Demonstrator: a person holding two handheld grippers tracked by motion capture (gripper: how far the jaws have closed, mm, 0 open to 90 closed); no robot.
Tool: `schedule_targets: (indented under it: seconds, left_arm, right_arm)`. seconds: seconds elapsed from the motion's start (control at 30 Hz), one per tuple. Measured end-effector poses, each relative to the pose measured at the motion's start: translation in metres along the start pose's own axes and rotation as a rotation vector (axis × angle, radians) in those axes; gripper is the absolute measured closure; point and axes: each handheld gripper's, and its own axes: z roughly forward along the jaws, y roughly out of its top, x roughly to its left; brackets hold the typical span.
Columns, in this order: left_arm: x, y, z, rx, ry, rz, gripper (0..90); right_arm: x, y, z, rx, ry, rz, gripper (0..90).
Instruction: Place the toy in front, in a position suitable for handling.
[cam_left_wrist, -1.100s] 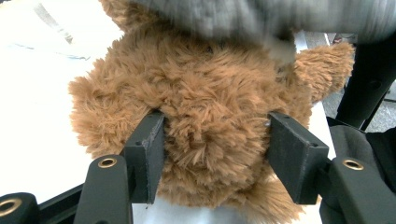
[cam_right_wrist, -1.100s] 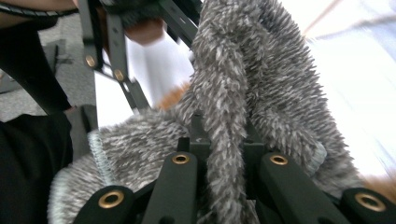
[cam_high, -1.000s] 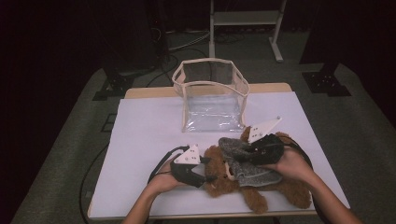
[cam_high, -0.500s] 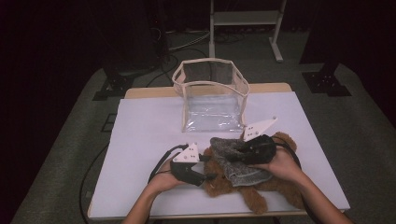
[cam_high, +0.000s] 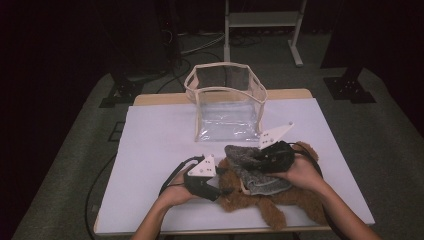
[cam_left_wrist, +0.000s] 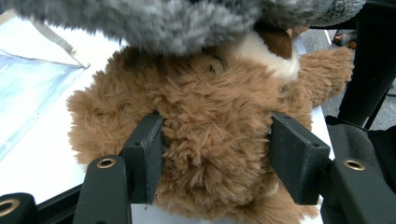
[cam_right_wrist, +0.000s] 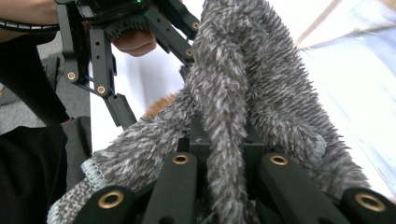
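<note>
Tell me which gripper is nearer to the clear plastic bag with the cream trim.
Right. The right gripper, pinching the fuzzy grey garment, sits just before the clear plastic bag; the left gripper, clamped on the brown plush teddy bear, is farther back.

Readable text: none in any view.
Labels or brands: none legible on the teddy bear (cam_high: 295, 200), the grey fuzzy garment (cam_high: 252, 172) or the clear bag (cam_high: 227, 102).
Numbers or signs: none legible on the grippers' grey plates or the white table cover (cam_high: 150, 150).
</note>
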Motion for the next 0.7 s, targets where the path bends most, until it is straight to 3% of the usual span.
schedule_targets:
  seconds: [0.07, 0.17, 0.33, 0.53, 0.7]
  left_arm:
    - [0.001, -0.001, -0.003, -0.008, 0.004, -0.004, 39.4]
    - [0.001, 0.001, -0.006, -0.023, 0.008, -0.01, 39.3]
    - [-0.004, 0.006, 0.0, -0.017, -0.017, 0.007, 39.9]
    - [-0.007, 0.007, 0.004, 0.003, -0.027, 0.027, 40.2]
    - [-0.006, 0.004, 0.001, 0.003, -0.028, 0.028, 40.4]
  right_arm:
    - [0.0, 0.0, 0.002, 0.012, 0.005, -0.006, 80.4]
    - [-0.001, -0.009, -0.003, 0.02, 0.021, 0.027, 80.4]
    - [0.007, -0.026, -0.015, 0.017, 0.031, 0.042, 80.4]
    - [0.005, -0.007, -0.004, -0.024, -0.008, 0.026, 80.3]
    - [-0.001, 0.002, 0.011, 0.011, 0.003, -0.003, 80.2]
